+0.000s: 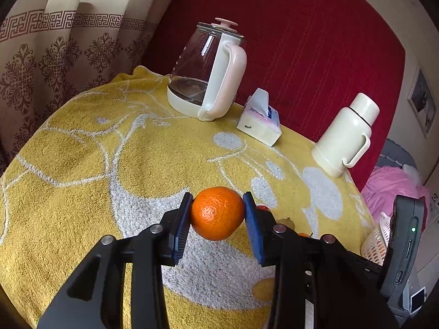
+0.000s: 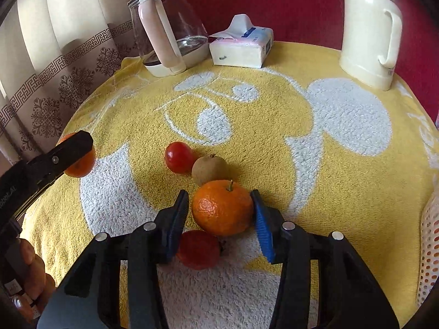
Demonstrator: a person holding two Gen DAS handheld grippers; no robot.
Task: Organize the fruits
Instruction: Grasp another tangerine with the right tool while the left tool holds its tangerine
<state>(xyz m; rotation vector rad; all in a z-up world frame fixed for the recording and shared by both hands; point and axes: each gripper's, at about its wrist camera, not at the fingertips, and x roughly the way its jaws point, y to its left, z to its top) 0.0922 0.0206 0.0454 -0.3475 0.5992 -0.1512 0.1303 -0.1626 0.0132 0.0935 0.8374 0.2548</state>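
On the left we hold the left gripper (image 1: 216,213), and its blue pads press on both sides of a mandarin (image 1: 217,213), which is lifted above the yellow towel (image 1: 82,142); in the right wrist view the same gripper (image 2: 78,155) appears at the left edge with this fruit (image 2: 82,164) behind its finger. Near the middle of the towel lie a red fruit (image 2: 179,157) and, touching it, a brown kiwi (image 2: 210,169). Just in front of the kiwi is a second mandarin (image 2: 222,207) with a short stem. The right gripper (image 2: 221,211) has its jaws narrow around this mandarin: the right pad touches the peel, while on the left side we cannot tell if the pad touches. Under it another red fruit (image 2: 198,249) rests on the towel. At the back stand a glass kettle (image 2: 167,30), a tissue pack (image 2: 241,46) and a cream thermos (image 2: 370,33). At the far right edge we see a perforated basket (image 2: 429,246).
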